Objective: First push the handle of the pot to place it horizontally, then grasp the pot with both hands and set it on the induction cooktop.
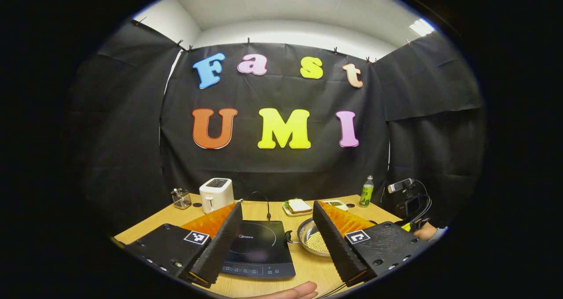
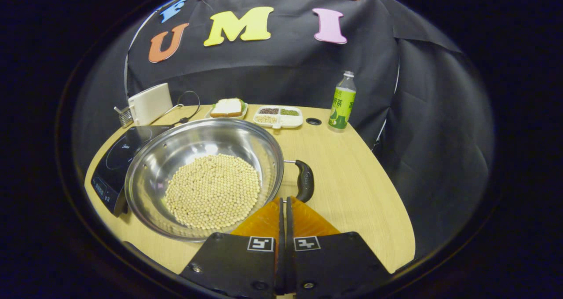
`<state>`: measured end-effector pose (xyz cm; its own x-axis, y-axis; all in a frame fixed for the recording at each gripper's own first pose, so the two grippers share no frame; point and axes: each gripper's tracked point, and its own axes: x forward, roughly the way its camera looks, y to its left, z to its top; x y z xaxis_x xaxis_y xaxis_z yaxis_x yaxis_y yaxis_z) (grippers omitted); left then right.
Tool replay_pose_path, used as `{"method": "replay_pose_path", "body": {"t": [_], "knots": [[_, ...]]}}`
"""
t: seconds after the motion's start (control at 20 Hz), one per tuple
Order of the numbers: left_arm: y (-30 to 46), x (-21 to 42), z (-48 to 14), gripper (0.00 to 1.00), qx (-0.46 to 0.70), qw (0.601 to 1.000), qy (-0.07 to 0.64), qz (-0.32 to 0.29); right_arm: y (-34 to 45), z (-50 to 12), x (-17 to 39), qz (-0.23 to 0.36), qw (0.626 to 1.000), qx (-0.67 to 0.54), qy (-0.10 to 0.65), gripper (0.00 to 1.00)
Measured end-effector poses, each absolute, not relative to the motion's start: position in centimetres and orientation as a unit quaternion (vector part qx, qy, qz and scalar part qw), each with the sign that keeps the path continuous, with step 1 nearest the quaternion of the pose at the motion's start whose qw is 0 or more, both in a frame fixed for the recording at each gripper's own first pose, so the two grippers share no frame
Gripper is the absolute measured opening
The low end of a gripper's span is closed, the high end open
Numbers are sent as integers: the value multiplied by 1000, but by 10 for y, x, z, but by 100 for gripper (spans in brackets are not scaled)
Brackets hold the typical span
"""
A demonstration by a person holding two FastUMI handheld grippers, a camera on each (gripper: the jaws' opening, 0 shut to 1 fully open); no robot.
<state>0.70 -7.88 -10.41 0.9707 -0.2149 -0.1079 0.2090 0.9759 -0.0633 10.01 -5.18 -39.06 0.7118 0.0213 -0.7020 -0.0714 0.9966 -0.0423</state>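
Note:
A steel pot (image 2: 204, 176) holding pale beans (image 2: 213, 191) stands on the wooden table in the right gripper view. Its dark side handle (image 2: 304, 180) sticks out on the right. My right gripper (image 2: 283, 199) is shut with nothing between its fingers, and its tips sit by the pot's near rim, just left of the handle's near end. The black induction cooktop (image 2: 116, 160) lies left of the pot. In the left gripper view my left gripper (image 1: 277, 203) stands open above the cooktop (image 1: 257, 248), and its right finger hides part of the pot (image 1: 310, 237).
Along the back of the table stand a white toaster (image 2: 149, 103), a sandwich plate (image 2: 227, 107), a divided dish (image 2: 279, 116) and a green bottle (image 2: 342, 101). A utensil cup (image 1: 181, 198) is beside the toaster. A camera (image 1: 407, 198) stands at the right edge. A hand (image 1: 290, 292) shows near the front.

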Motion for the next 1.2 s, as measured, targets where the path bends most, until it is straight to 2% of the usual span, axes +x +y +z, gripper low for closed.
{"method": "replay_pose_path", "body": {"t": [0.25, 0.4, 0.5, 0.55, 0.6, 0.8, 0.9, 1.2], "knots": [[-100, 45, -134, 96, -38, 989, 96, -108, -54, -391, 110, 40, 922, -15, 384, 4], [-116, 60, -164, 95, -52, 983, 130, -116, -55, -376, 113, 40, 932, -31, 360, 4], [-125, 72, -187, 95, -51, 980, 153, -115, -54, -364, 117, 45, 939, -44, 338, 11], [-128, 77, -201, 95, -43, 979, 166, -114, -56, -359, 119, 40, 942, -50, 328, 11], [-132, 82, -212, 95, -37, 977, 177, -115, -58, -352, 119, 38, 946, -53, 317, 19], [-148, 98, -245, 95, -40, 968, 213, -124, -56, -340, 121, 36, 954, -49, 295, 95], [-152, 109, -261, 95, -34, 966, 226, -122, -57, -338, 123, 32, 952, -42, 300, 100], [-165, 128, -304, 95, -31, 948, 285, -137, -66, -357, 128, 5, 944, -12, 329, 100]]}}
